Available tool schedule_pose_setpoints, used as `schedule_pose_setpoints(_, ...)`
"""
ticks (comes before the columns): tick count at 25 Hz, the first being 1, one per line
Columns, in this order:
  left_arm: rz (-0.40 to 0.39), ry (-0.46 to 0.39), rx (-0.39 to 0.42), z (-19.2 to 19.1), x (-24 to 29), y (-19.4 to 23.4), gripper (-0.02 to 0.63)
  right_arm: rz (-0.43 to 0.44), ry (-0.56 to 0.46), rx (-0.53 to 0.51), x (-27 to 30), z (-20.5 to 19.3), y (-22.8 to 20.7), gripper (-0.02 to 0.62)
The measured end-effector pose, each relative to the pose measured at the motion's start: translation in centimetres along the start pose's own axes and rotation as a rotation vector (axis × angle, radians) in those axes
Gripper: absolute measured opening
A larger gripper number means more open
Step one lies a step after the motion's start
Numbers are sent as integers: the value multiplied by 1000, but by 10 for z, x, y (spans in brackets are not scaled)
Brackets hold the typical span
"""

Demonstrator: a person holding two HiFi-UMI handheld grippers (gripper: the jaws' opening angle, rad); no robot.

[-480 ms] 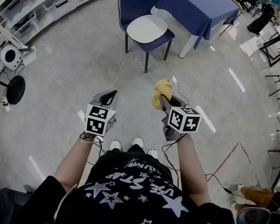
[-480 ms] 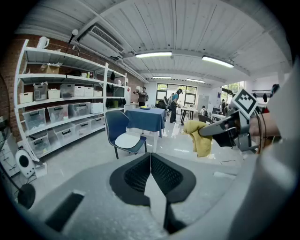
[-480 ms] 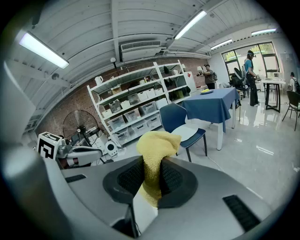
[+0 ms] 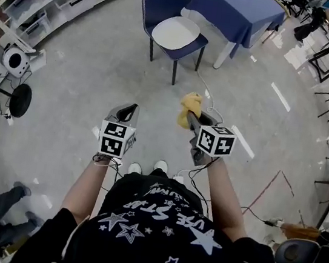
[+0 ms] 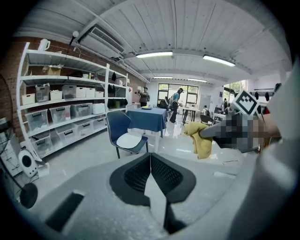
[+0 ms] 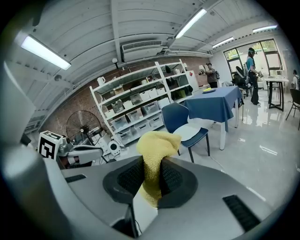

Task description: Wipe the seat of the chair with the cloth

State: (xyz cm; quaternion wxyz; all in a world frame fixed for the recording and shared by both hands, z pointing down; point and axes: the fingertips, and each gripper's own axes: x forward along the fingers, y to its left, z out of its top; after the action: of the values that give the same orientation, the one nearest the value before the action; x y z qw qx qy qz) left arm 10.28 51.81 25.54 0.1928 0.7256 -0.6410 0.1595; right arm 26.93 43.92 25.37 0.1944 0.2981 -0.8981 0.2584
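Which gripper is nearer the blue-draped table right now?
Right. The right gripper, shut on the yellow cloth, is below the table in the head view, nearly in line with it; the left gripper sits farther to the left, empty and shut.

- A yellow cloth, bunched up, is clamped in the right hand-held gripper.
- A dark blue chair with a pale seat is seen upright, well apart.

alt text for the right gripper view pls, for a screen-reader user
The right claw is shut on a yellow cloth that bunches up above its jaws. Beyond it, a blue chair with a white seat pad stands beside a blue-draped table, with white storage shelves along a brick wall.
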Motion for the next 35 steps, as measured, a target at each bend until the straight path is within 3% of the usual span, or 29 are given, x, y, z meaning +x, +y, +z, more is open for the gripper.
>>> schedule_pose_setpoints(7, 59, -29, 18, 19, 1, -14, 20, 88, -124, 10, -15, 26, -11, 69)
schedule_pose_setpoints(17, 131, -71, -22, 31, 5, -18, 20, 110, -49, -68, 6, 19, -32, 69)
schedule_pose_setpoints(28, 96, -64, -45, 41, 67, 39, 21, 57, -30, -31, 67, 40, -53, 69)
schedule_pose_setpoints(35, 48, -36, -51, 68, 148, 127, 20, -20, -10, 5, 159, 87, -79, 69)
